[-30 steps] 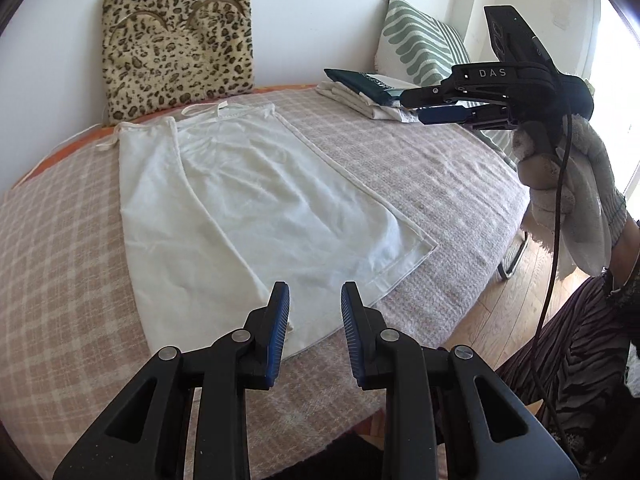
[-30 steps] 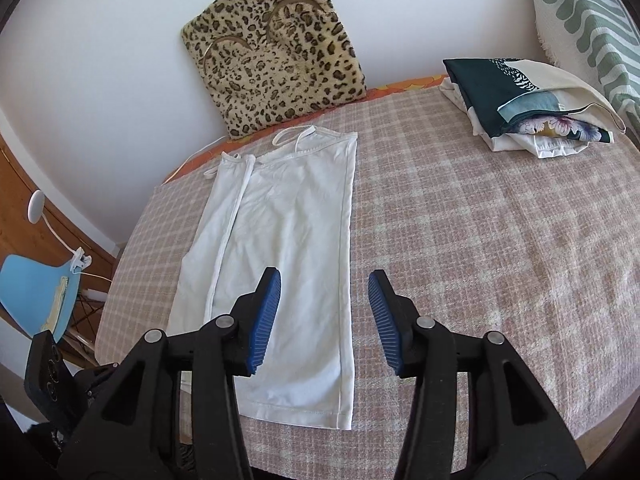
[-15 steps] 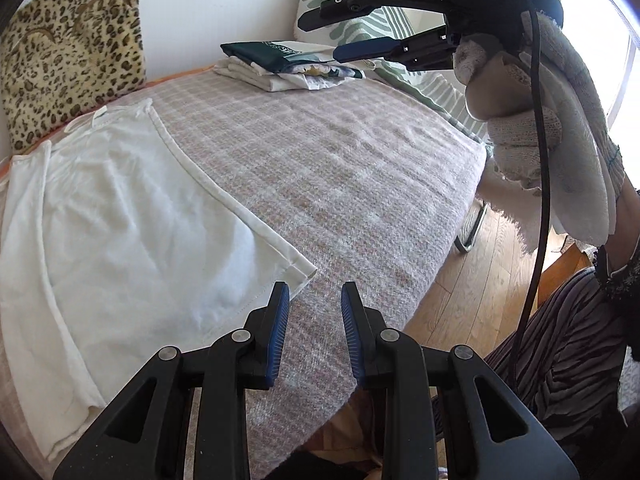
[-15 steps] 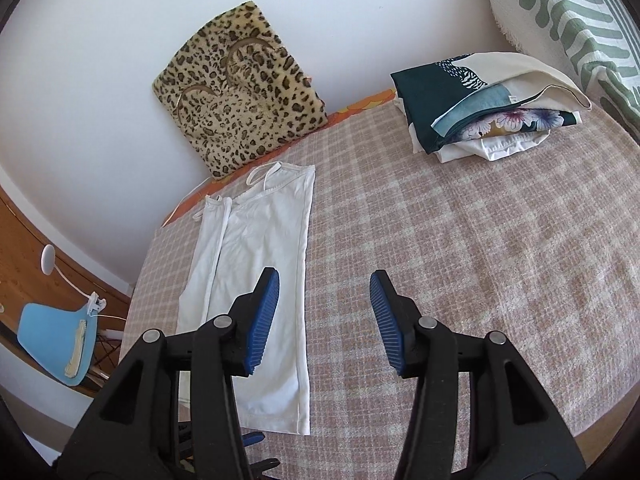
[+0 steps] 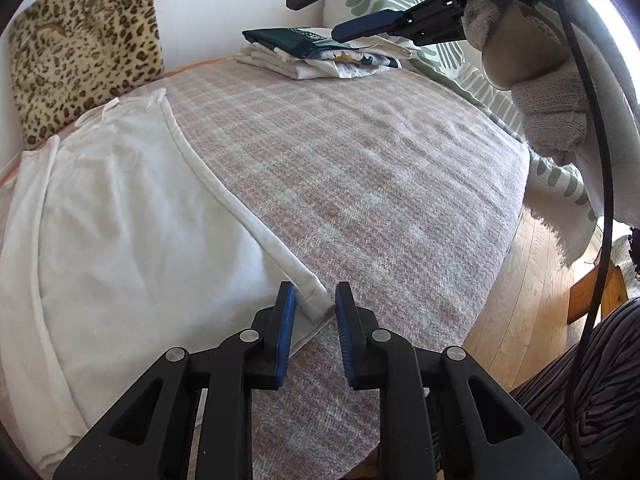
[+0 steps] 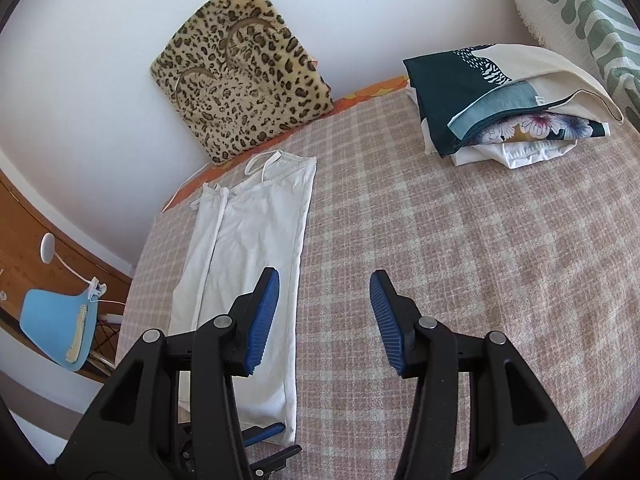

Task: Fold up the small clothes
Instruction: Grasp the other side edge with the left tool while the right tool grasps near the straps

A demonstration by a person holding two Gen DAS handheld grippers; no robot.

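A white strappy top (image 5: 132,216) lies flat, folded lengthwise, on the pink checked blanket (image 5: 360,168). My left gripper (image 5: 314,304) is open with its jaws either side of the top's near right hem corner, low at the blanket. My right gripper (image 6: 324,300) is open and empty, held high above the blanket; it shows at the top of the left wrist view (image 5: 360,12). In the right wrist view the top (image 6: 248,264) stretches from the cushion towards the near edge, and the left gripper's fingertips (image 6: 266,432) show at its near corner.
A stack of folded clothes (image 6: 508,108) sits at the far right of the blanket. A leopard-print cushion (image 6: 240,84) leans on the wall. A green-patterned pillow (image 6: 580,12) lies to the right. A blue chair (image 6: 56,324) and wooden floor (image 5: 536,304) lie beyond the edges.
My left gripper has swung right and come down to the top's near right corner. My right gripper has risen and moved back over the blanket.
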